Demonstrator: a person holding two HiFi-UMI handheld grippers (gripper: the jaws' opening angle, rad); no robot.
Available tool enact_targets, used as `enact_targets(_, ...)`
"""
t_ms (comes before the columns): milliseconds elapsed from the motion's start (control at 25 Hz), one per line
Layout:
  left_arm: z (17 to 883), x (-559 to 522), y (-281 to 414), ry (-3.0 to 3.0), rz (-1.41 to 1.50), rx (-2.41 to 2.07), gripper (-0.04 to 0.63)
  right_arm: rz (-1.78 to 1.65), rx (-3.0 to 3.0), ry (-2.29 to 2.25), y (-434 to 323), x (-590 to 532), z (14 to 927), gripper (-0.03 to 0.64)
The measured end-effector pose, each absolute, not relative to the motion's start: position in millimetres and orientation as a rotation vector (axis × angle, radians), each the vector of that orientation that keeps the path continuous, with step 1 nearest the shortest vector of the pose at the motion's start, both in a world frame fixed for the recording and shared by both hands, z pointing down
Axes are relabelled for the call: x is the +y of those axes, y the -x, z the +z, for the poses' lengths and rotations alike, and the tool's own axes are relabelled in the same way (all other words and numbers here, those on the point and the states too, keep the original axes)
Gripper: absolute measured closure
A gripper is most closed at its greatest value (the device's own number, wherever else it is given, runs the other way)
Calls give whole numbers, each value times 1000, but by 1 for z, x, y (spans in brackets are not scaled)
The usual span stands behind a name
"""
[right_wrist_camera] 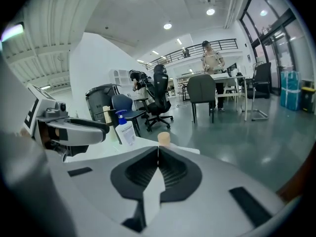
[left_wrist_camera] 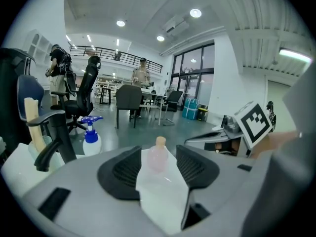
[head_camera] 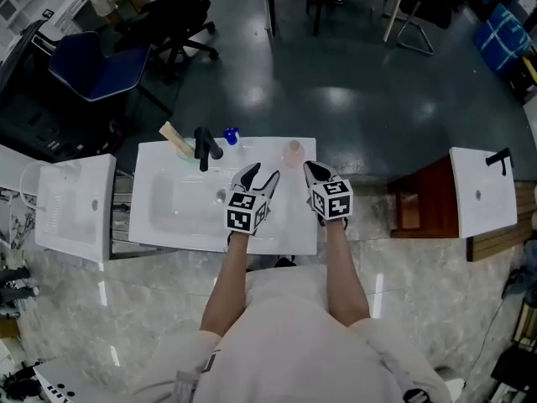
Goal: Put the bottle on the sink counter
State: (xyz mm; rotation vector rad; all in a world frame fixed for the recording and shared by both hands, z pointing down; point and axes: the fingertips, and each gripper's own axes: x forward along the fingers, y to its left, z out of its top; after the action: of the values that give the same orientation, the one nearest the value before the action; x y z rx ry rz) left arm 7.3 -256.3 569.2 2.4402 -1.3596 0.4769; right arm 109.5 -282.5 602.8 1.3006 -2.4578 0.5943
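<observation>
Two grippers hover over the white rectangular sink counter (head_camera: pixel 155 238), with a black faucet (head_camera: pixel 204 147) and a white spray bottle with a blue head (head_camera: pixel 230 134) at its 11 o'clock. The left gripper (head_camera: pixel 261 175) is spread and empty. At its 1 o'clock, the pale pink plastic bottle with a tan cap (head_camera: pixel 293 151) stands upright on the counter, untouched. The right gripper (head_camera: pixel 312 169) has its jaws pressed together
</observation>
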Motion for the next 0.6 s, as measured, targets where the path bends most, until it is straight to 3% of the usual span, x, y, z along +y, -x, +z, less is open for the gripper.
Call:
enact_targets(320,564,-255,-8,-2437,456,-1384,400,617,-2454,-1321,-120,-278,602,611)
enact_targets(600,564,-252,-12,-2439,435,-1364,503,597,-2468,-1284,-117,-274,597,611)
